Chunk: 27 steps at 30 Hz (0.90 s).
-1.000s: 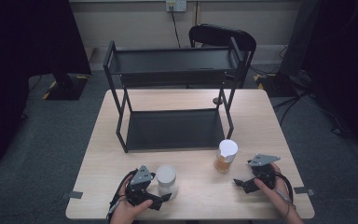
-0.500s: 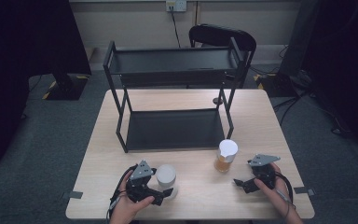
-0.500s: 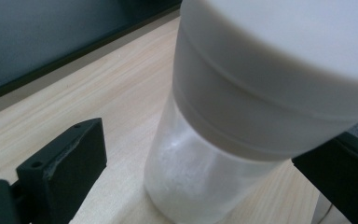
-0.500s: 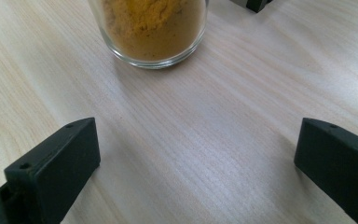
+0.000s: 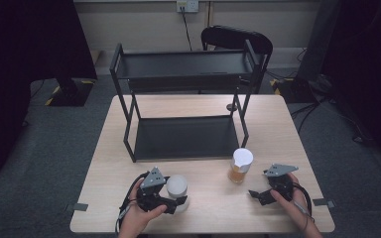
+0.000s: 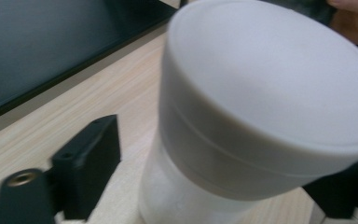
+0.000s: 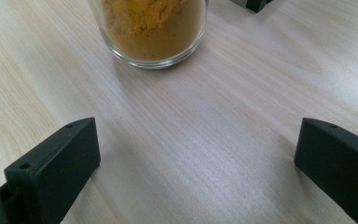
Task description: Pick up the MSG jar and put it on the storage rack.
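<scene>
A: Starting with the largest thing, what is laid out?

B: A pale wooden bench [image 5: 203, 208] is seen from above, and a black two-tier rack [image 5: 183, 99] is stood on its far half. Both shelves of the rack are bare. Nothing has been put away yet, as far as can be judged.

A: What is placed in front of the rack?

B: Two lidded containers are stood on the near half of the bench, well apart. At the left a frosted white jar [image 5: 177, 191] is found; at the right, just off the rack's front corner, a glass jar of orange powder [image 5: 239, 166] with a white lid.

A: How are the tongs set?

B: The left tongs [image 5: 174, 202] are placed around the frosted white jar, one jaw on each side. In the left gripper view a gap is seen between the left jaw and the jar wall, so the jar [image 6: 261, 116] is not yet pinched and is judged to rest on the bench. The right tongs [image 5: 259, 194] are held wide open and empty, with the powder jar [image 7: 151, 30] just ahead of them.

A: What is left?

B: Likely everything: each jar is to be gripped, lifted and set on a shelf.
</scene>
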### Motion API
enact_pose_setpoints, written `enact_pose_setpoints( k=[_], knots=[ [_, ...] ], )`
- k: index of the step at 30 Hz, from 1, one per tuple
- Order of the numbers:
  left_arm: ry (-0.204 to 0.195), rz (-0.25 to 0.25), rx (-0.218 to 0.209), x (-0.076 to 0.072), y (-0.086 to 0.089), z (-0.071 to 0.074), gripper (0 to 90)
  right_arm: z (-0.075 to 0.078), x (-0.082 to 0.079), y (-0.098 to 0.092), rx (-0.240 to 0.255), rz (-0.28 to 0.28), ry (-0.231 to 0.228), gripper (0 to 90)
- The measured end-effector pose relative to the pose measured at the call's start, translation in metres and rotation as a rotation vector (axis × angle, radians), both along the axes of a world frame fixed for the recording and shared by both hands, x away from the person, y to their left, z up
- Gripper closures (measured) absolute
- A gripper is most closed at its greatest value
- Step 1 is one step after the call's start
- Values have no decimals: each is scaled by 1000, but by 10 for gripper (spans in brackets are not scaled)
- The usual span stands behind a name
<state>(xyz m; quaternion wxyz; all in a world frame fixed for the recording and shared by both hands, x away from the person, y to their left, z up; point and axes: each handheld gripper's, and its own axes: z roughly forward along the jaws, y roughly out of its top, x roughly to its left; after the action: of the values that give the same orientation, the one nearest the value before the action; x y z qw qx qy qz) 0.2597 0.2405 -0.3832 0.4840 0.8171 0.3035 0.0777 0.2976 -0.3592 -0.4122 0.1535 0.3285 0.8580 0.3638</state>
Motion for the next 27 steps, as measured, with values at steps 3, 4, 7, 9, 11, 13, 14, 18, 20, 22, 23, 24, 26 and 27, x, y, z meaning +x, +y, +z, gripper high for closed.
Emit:
enact_pose_setpoints(
  k=[3,4,7,9,11,13,14,18,20,22,23,24,26,27],
  knots=[
    [1,-19,-5,2,0,0,236,0,0,0,0,0,0,0],
    [-6,-18,-5,1,0,0,255,0,0,0,0,0,0,0],
    [-25,-25,6,0,-2,2,279,0,0,0,0,0,0,0],
    [-38,-31,25,0,-5,5,294,0,0,0,0,0,0,0],
    [-53,-29,41,-2,-8,7,307,0,0,0,0,0,0,0],
    [-59,-31,53,-2,-9,9,322,0,0,0,0,0,0,0],
    [-69,-23,70,-4,-12,13,330,0,0,0,0,0,0,0],
    [-82,-26,96,-4,-16,17,346,0,0,0,0,-1,0,0],
    [-74,-23,97,-3,-16,19,349,0,0,0,0,-1,0,0],
    [-59,-17,92,0,-16,20,351,0,0,0,0,-1,0,0],
    [-51,-13,85,1,-16,20,351,0,0,0,0,-2,0,0],
    [-46,-10,82,1,-16,21,352,0,0,0,0,-2,0,0],
    [-45,-9,80,3,-15,22,352,0,0,0,0,-3,0,0],
    [-42,-3,74,3,-15,22,352,0,0,0,0,-3,0,0]
  ],
)
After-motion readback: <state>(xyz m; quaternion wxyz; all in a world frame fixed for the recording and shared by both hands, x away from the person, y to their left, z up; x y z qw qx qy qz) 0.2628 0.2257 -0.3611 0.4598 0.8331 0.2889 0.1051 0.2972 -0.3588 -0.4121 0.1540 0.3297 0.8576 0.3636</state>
